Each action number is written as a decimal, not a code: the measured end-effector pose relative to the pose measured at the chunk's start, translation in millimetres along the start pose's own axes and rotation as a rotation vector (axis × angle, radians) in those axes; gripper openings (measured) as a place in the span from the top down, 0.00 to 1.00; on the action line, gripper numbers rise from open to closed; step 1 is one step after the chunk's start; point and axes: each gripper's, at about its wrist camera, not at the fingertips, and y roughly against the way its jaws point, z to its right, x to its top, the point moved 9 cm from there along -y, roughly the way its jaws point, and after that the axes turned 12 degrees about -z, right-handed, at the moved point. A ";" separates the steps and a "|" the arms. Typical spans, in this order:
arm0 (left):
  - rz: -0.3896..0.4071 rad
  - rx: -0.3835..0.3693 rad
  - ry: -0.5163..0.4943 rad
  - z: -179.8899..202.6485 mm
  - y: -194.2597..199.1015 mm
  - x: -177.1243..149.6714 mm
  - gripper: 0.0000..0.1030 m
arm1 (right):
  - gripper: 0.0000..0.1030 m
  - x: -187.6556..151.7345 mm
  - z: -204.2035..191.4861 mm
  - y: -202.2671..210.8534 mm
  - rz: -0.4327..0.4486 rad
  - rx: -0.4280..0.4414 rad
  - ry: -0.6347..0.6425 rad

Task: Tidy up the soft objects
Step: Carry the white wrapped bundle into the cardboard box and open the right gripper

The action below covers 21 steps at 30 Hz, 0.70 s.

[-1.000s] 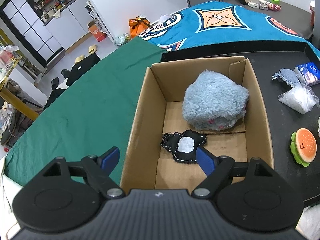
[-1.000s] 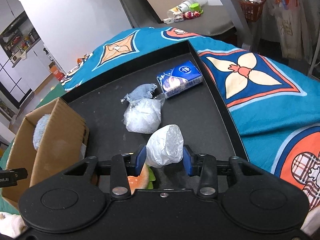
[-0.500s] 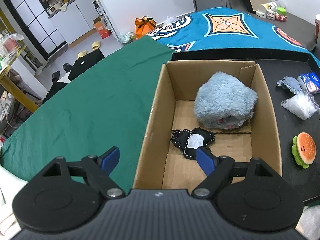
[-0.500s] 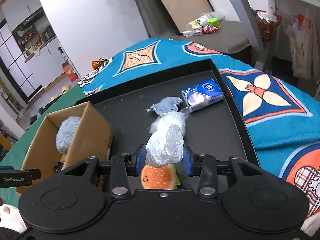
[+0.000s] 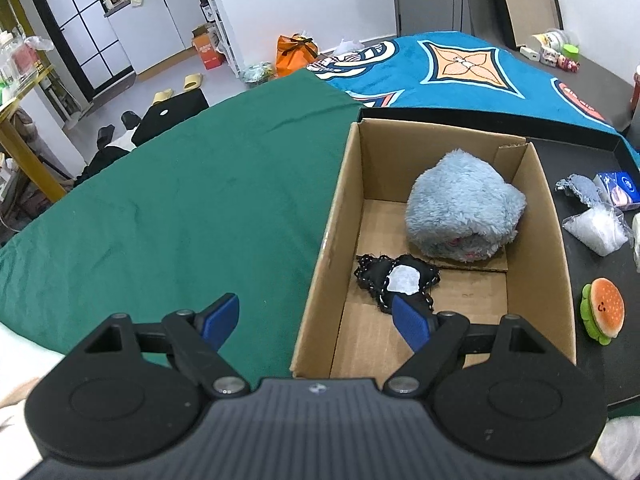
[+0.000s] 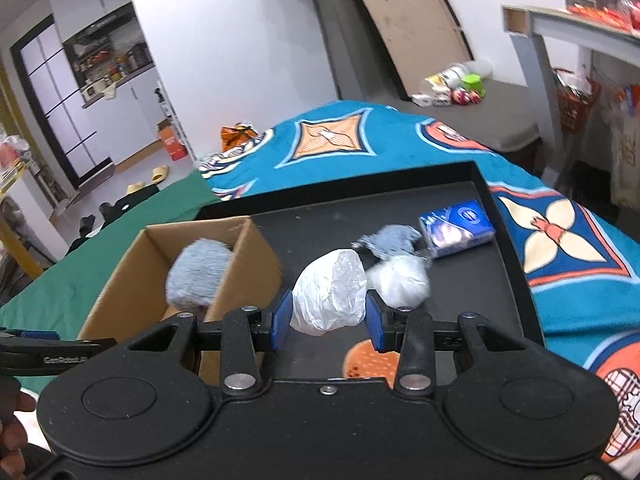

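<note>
A white bag (image 6: pixel 329 291) is clamped between the jaws of the right gripper (image 6: pixel 327 320), above the tray (image 6: pixel 505 264), beside the box (image 6: pixel 256 258). The burger toy (image 6: pixel 370 360) is half hidden beneath. The left gripper (image 5: pixel 316 318) is held wide open, gripping nothing, straddling the box wall (image 5: pixel 328 240).

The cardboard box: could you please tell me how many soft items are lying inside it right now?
2: a fluffy light-blue plush toward the far right corner of the brown cardboard box, and a small black fabric piece with a white patch on the floor nearer the camera. Smaller items could be hidden behind the plush.
</note>
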 end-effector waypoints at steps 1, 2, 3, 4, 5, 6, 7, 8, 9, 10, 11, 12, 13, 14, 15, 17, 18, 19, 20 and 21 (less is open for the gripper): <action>0.003 -0.008 0.003 -1.0 -0.3 -0.5 0.20 | 0.63 0.5 -3.9 1.0 0.003 0.002 0.010; 0.006 -0.014 0.005 -2.2 -1.0 -0.5 0.20 | 0.63 0.8 -7.5 1.9 0.006 0.003 0.017; 0.008 -0.023 0.008 -3.0 -1.4 -1.3 0.20 | 0.63 1.3 -10.4 2.8 0.009 0.004 0.024; 0.006 -0.031 0.011 -3.6 -2.3 -2.0 0.20 | 0.63 2.0 -13.9 4.1 0.014 0.006 0.033; 0.006 -0.039 0.013 -4.1 -2.4 -3.0 0.21 | 0.63 2.6 -16.5 5.2 0.018 0.007 0.040; 0.007 -0.048 0.014 -4.6 -2.7 -3.8 0.22 | 0.63 3.4 -19.2 5.8 0.021 0.009 0.046; 0.009 -0.057 0.016 -5.1 -2.7 -4.6 0.23 | 0.63 3.8 -22.2 6.3 0.024 0.011 0.054; 0.013 -0.066 0.018 -5.6 -2.5 -5.0 0.23 | 0.63 4.7 -25.8 6.7 0.026 0.013 0.062; 0.017 -0.074 0.021 -6.4 -2.1 -5.3 0.23 | 0.63 5.0 -28.6 6.8 0.027 0.014 0.068; 0.022 -0.084 0.026 -7.2 -1.8 -5.5 0.23 | 0.63 5.4 -31.7 6.9 0.028 0.015 0.075; 0.025 -0.092 0.030 -8.3 -2.0 -6.0 0.23 | 0.63 5.7 -35.0 6.9 0.029 0.016 0.082; 0.026 -0.100 0.036 -9.3 -2.3 -6.5 0.24 | 0.63 6.1 -38.6 6.6 0.029 0.017 0.087; 0.027 -0.110 0.043 -10.3 -2.9 -7.2 0.26 | 0.63 6.3 -42.1 6.1 0.028 0.020 0.091; 0.026 -0.119 0.046 -11.1 -3.8 -7.7 0.27 | 0.63 6.2 -46.2 5.7 0.028 0.023 0.096; 0.026 -0.128 0.050 -12.0 -4.4 -8.2 0.29 | 0.63 6.6 -50.8 5.2 0.027 0.023 0.105; 0.026 -0.147 0.061 -13.8 -5.4 -9.0 0.33 | 0.63 7.2 -58.5 4.4 0.028 0.025 0.118; 0.028 -0.156 0.066 -14.4 -5.9 -9.3 0.35 | 0.63 7.5 -63.1 3.8 0.027 0.028 0.125; 0.028 -0.165 0.068 -14.9 -6.5 -9.7 0.40 | 0.62 7.5 -66.5 3.1 0.026 0.029 0.129; 0.027 -0.173 0.069 -14.9 -7.4 -9.9 0.45 | 0.62 7.5 -69.8 2.2 0.025 0.030 0.134; 0.024 -0.181 0.071 -14.9 -8.1 -10.0 0.48 | 0.62 7.3 -73.5 0.8 0.023 0.030 0.141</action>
